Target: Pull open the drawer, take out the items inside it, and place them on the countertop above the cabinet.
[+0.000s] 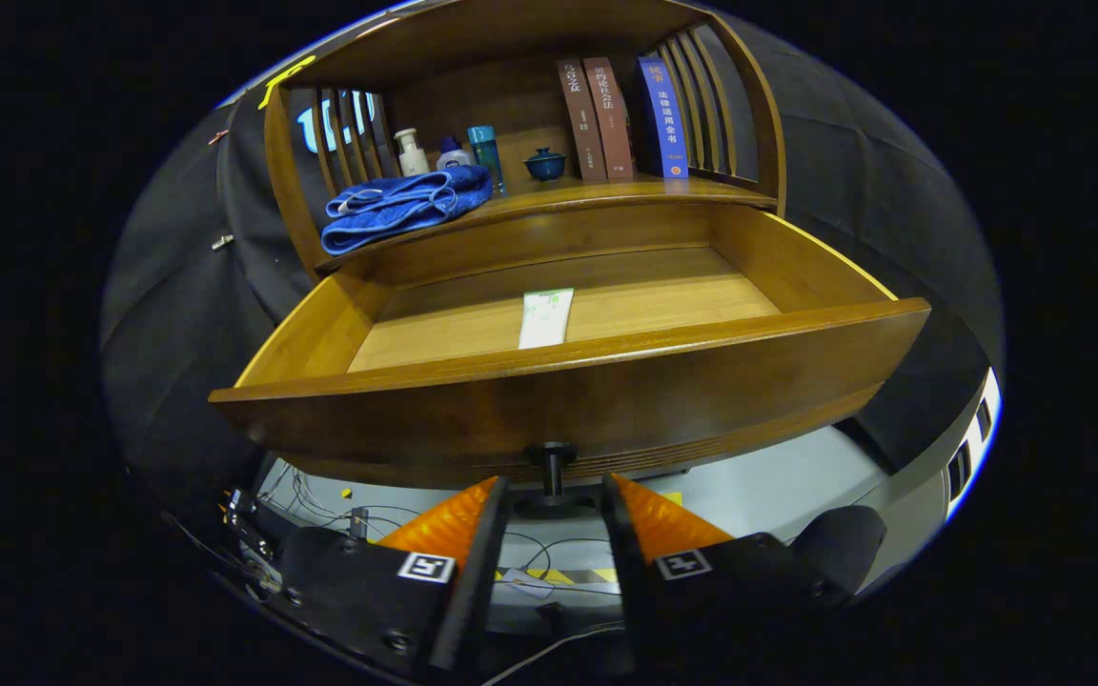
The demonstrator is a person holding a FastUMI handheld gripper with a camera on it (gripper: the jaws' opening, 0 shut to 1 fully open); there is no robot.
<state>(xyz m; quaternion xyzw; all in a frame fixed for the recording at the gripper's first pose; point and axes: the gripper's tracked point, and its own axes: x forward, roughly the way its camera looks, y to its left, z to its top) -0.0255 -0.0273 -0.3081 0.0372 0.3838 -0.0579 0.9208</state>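
Dim booth, wood warmly lit from above, sharp centre, fisheye-bowed edges

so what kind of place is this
Probably a staged home study corner in a recording booth: a wooden cabinet with an open drawer, books and a towel on top, cables on the floor below. The claw sits open around the knob.

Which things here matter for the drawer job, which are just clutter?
Job:
- open wooden drawer, dark round knob
- white flat tube on the drawer floor
- wooden countertop above
- tool, fingers either side of the knob; contact unclear

Clutter:
- folded blue towel
- small bottles
- dark blue lidded pot
- three upright books
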